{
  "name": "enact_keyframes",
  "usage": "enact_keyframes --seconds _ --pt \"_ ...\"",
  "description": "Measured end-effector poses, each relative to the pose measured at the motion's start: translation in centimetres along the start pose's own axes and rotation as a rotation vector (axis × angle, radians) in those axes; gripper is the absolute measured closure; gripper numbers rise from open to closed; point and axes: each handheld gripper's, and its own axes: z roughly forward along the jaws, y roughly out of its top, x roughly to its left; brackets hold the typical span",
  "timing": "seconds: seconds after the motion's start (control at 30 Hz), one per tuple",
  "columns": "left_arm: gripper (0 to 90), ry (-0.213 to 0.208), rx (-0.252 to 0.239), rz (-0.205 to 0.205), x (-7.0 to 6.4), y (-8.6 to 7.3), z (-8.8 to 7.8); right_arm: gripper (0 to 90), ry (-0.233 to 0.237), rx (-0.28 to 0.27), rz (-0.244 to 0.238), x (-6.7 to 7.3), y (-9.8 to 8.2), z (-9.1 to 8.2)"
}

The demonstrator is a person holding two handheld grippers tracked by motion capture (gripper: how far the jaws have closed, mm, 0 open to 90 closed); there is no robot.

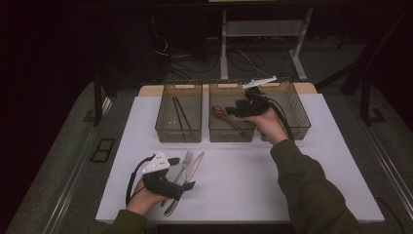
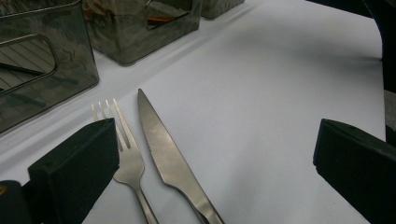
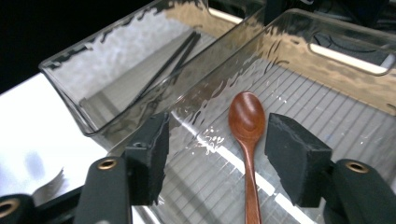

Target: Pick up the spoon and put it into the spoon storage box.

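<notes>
Right gripper view looks into a ribbed, clear smoky plastic bin [image 3: 327,107] where a smooth reddish wooden spoon [image 3: 247,140] lies flat between the right hand-held gripper [image 3: 215,158]'s spread jaws, untouched. Thin black chopsticks [image 3: 170,60] rest in the neighbouring bin. The left hand-held gripper [image 2: 210,172], spread wide, hovers over a steel fork [image 2: 123,154] and knife [image 2: 170,158] on the white worktop [image 2: 280,93].

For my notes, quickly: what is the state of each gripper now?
Left gripper: open, holding nothing, beside the fork.
Right gripper: open, above the wooden spoon.
</notes>
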Motion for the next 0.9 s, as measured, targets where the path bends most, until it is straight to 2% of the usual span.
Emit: enact_keyframes --seconds 0.1,0.27,0.53,0.9 --pt "0.0 0.002 -0.002 -0.008 0.0 -0.1 -0.1 35.6 0.02 -0.014 0.001 0.2 -0.4 -1.4" --pt "0.0 0.007 -0.004 -0.008 0.3 -0.2 -0.2 32.4 0.025 -0.044 -0.027 0.5 -1.1 -3.5" --pt "0.0 0.011 0.003 -0.011 0.1 -0.2 -0.3 29.6 0.021 -0.063 -0.029 1.1 -3.2 -6.1" --pt "0.0 0.016 0.004 -0.012 0.1 -0.2 -0.3 27.1 0.044 -0.075 -0.037 1.5 -7.0 -8.4"
